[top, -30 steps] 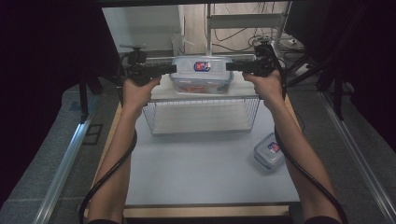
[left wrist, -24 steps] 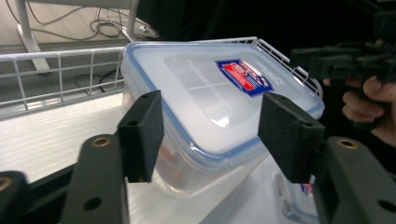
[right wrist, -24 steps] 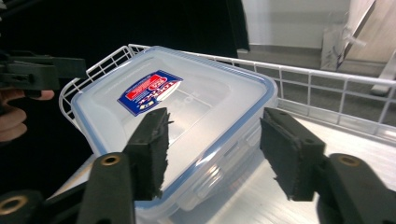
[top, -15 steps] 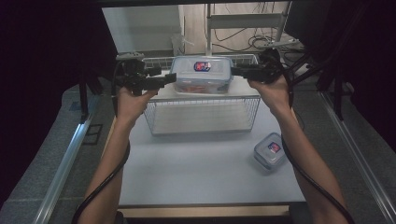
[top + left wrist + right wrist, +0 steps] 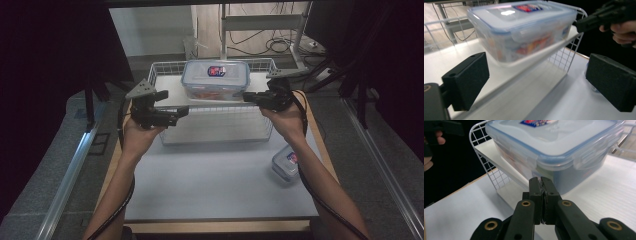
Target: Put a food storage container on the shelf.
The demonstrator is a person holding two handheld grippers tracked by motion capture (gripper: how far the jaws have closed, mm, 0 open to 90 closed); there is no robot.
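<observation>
Two grippers are held beside the box (image 5: 215,79) on the rack (image 5: 165,92): left gripper (image 5: 181,114) fingers just released, right gripper (image 5: 248,97) fingers just clenched empty. Another box (image 5: 286,163) lies on the surface (image 5: 210,180).

Two bare forearms, no sleeves visible. Each hand carries a matte black hand-held gripper: left hand-held gripper (image 5: 182,112), right hand-held gripper (image 5: 246,96). A grey three-cornered plate (image 5: 141,90) sits on top of the left one, another grey plate (image 5: 281,73) on the right one. A black cable (image 5: 122,202) trails along the left forearm, a second black cable (image 5: 325,200) along the right. Left jaws: thick, blocky black rectangular pads (image 5: 466,77). Right jaws: black linkage arms with brass-coloured rivets (image 5: 526,203), narrow black fingertips (image 5: 535,186).
</observation>
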